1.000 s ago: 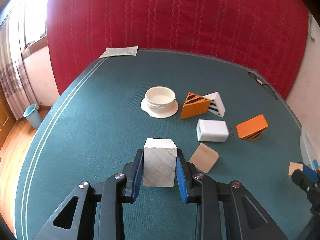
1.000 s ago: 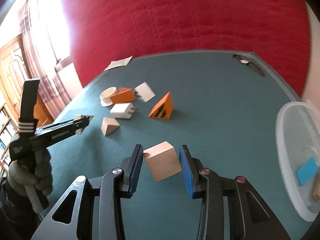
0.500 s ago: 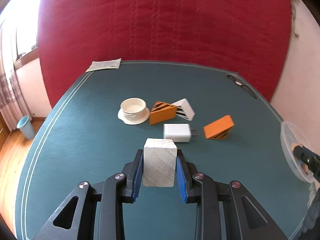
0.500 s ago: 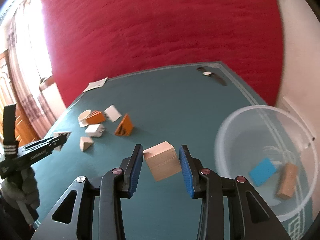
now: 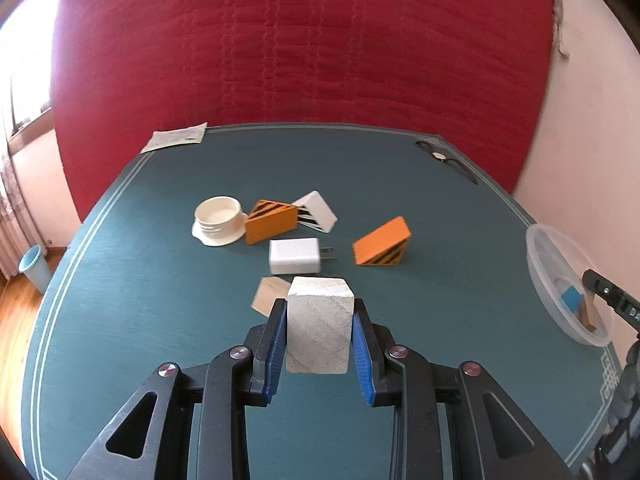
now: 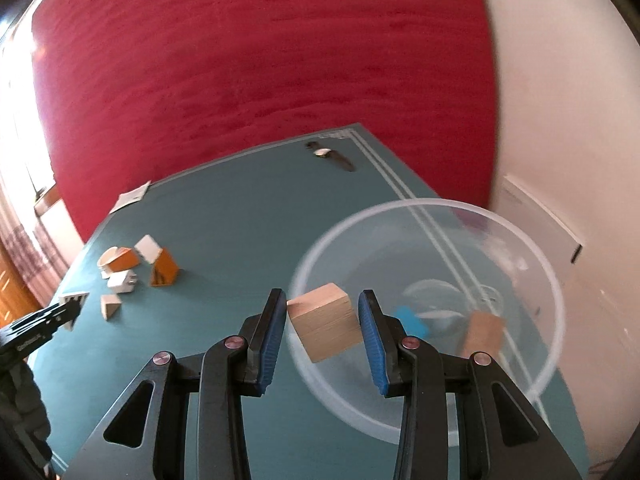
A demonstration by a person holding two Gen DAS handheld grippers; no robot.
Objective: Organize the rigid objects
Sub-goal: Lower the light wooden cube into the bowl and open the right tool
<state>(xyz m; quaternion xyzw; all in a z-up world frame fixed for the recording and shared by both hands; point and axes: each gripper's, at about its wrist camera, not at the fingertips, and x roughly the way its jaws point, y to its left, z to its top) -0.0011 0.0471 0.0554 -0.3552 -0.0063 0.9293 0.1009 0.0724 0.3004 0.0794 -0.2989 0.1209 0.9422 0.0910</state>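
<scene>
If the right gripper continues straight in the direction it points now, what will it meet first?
Probably the clear round plastic bowl. The right gripper, shut on a tan wooden cube, points down over the bowl's near left rim, so the cube would likely meet the rim or the inside first. Depth is unclear.

Teal table (image 5: 160, 320), wedges (image 5: 382, 242), charger (image 5: 295, 256), bowl (image 6: 432, 208)

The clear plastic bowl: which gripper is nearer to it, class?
Right. The right gripper hangs at the clear plastic bowl's rim; the left gripper is over mid-table, the bowl well off to its side.
</scene>
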